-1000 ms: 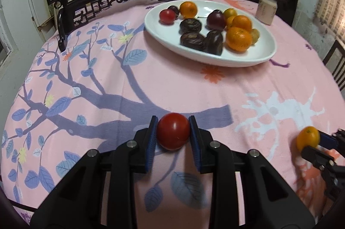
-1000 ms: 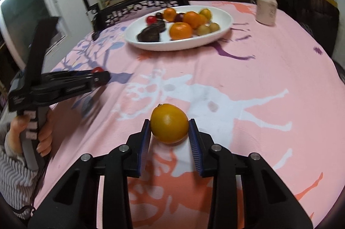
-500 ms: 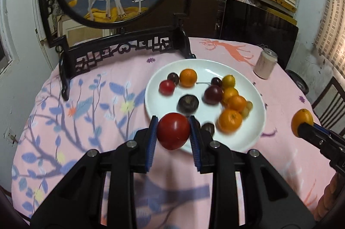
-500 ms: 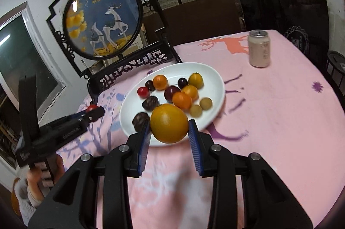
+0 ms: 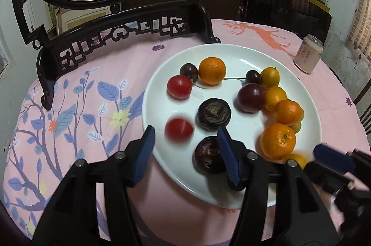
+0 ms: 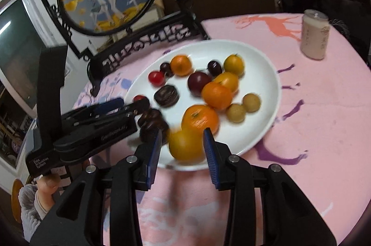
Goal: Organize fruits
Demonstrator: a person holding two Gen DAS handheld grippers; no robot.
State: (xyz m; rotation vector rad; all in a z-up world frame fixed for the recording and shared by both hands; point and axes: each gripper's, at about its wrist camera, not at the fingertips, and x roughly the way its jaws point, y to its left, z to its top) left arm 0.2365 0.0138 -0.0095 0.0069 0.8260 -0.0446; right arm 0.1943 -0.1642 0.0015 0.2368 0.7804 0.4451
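Observation:
A white plate (image 5: pixel 234 51) holds several fruits: oranges, dark plums, cherries, a tomato. My left gripper (image 5: pixel 185 148) hovers over its near rim, jaws opening. A blurred red tomato (image 5: pixel 179 129) is loose below them, apart from both pads. In the right wrist view my right gripper (image 6: pixel 182 151) is over the plate's (image 6: pixel 266 74) near edge, jaws opening. A blurred orange fruit (image 6: pixel 186 144) sits between the pads with a gap on its left side. The left gripper (image 6: pixel 129 104) shows there too, with the tomato (image 6: pixel 139 98) beside its tips.
A pale drink can (image 5: pixel 308 57) stands right of the plate on the pink tablecloth. A black carved screen (image 5: pixel 116 32) with a deer picture stands behind the plate. A hand (image 6: pixel 46 185) holds the left gripper's handle.
Both grippers carried their fruit from the near table up over the plate. Both have now opened; the tomato has dropped clear of the left pads and the orange fruit is slipping from the right pads.

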